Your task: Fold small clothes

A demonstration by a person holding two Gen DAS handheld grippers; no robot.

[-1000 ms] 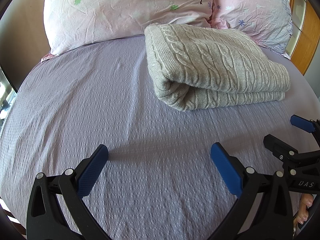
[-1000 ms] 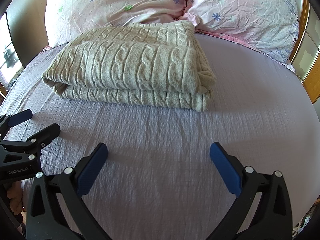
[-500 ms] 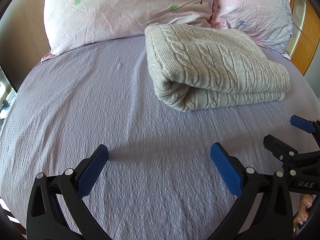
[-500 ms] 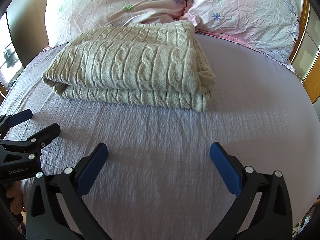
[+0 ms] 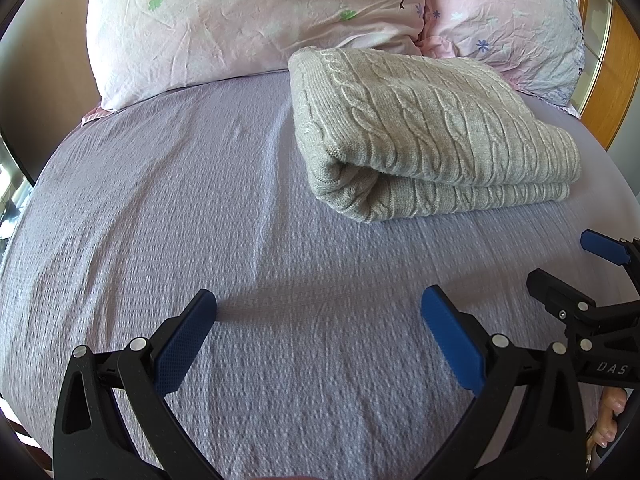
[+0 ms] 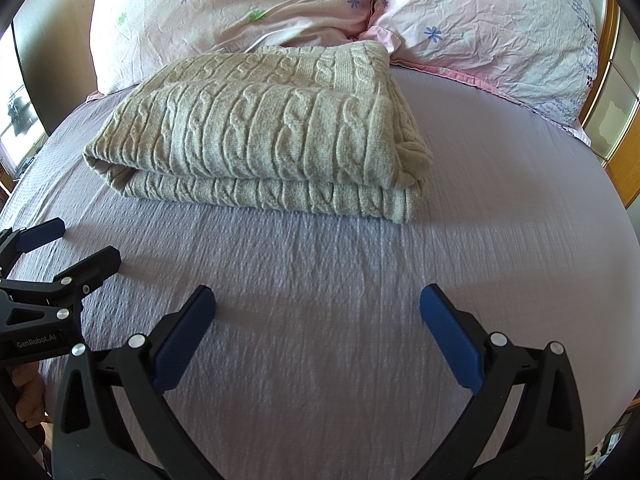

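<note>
Nothing container-like in either view. Largest first: a bed sheet [image 5: 168, 208], pale lilac with a puckered weave, filling both views and lightly creased in front of the sweater. At the head of the sheet, two pink pillows: a left pillow [image 5: 248, 20] with a small tree print and scattered blue and green flowers, and a right pillow [image 6: 492, 28] with blue flowers and a frilled edge. Pillows pressed side by side, seam between them just behind the sweater.

On the sheet, a folded sweater [image 6: 256, 136], beige-grey cable knit, lying flat in a thick rectangle with two stacked layers showing along the near edge. Far edge touching or just under the pillows; a rounded fold at the left end, seen from the left wrist [image 5: 424, 132]. Nothing resting on top of the sweater, nothing between it and the claws.

Nearer than the sweater and well apart from it, left gripper [image 5: 318, 328] spread wide, blue pads over bare sheet, gripping nothing. Right gripper [image 6: 318, 328] likewise spread wide over bare sheet, empty. Each claw visible at the edge of the other's view, side by side.

Beyond the pillows' right side, a wooden frame with pale panels [image 6: 616, 92]; beyond the left side, a dark wall and a bright window strip [image 6: 16, 120].
</note>
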